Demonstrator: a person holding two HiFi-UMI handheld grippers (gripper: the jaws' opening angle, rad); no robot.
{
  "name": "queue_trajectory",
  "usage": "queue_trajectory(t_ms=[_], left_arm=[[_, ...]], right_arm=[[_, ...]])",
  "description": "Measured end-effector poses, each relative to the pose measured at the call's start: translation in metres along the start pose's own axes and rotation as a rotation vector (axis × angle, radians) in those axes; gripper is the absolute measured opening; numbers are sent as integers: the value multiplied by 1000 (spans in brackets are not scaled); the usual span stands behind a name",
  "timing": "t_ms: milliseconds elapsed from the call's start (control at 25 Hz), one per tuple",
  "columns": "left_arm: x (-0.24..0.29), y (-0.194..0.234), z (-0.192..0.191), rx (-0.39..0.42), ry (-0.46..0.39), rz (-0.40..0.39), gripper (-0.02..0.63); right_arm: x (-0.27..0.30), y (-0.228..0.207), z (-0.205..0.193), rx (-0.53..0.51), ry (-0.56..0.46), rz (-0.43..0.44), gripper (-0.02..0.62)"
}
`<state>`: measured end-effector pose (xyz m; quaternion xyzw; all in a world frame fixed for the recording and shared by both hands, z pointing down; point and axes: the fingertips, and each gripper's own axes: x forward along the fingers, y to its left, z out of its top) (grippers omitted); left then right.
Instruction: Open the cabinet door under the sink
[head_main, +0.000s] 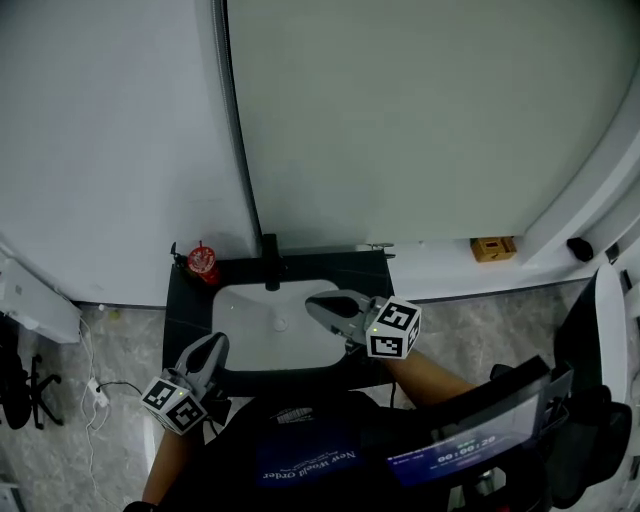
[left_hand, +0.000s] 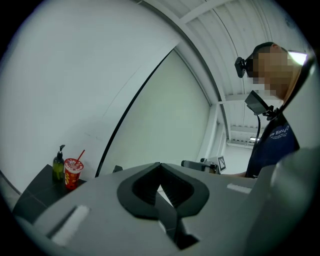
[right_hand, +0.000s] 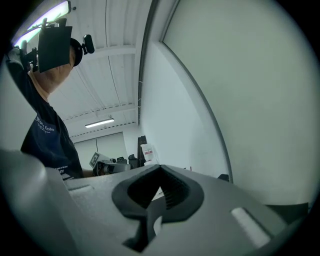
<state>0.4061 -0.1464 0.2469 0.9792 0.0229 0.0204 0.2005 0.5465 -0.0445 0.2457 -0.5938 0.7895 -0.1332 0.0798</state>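
The sink's white basin (head_main: 262, 325) is set in a dark counter (head_main: 188, 305) with a black faucet (head_main: 270, 262) at the back. No view shows the cabinet door under it; the counter's front edge and my body hide it. My left gripper (head_main: 212, 345) hovers at the counter's front left corner, jaws shut and empty (left_hand: 160, 166). Over the basin's right part, my right gripper (head_main: 320, 303) points left, its jaws likewise shut with nothing between them (right_hand: 160, 168). Each gripper shows in the other's view: the right gripper (left_hand: 196, 164) and the left gripper (right_hand: 111, 162).
A red cup with a straw (head_main: 203, 263) (left_hand: 73, 172) and a dark soap bottle (left_hand: 59, 165) stand at the counter's back left. A wooden box (head_main: 493, 248) rests on the ledge at right. A white unit (head_main: 30, 295) and cables (head_main: 95, 385) lie on the floor at left.
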Motion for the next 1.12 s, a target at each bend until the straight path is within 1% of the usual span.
queue_trajectory(t_ms=[120,280,400,520,640,1120], left_arm=[[6,-3,2,8,4,13,2],[3,8,8,2,16,25,2],[2,19,9,2,5,2,2],[1,31,12,-6,6,-5,2],[2,32,12,-10,11,-17,2],[10,43,13,-17,38,-42,2]], right_arm=[[5,-10,1,0,-2,9,0],[10,-15,6,4,-15,-13,0],[15,-16,4,8,-8,-32,0],[26,-16,6,-6,-9,-36,0],[29,-14,7,-16,-6,-40,0],[36,-20,1,-3,10,-52,0]])
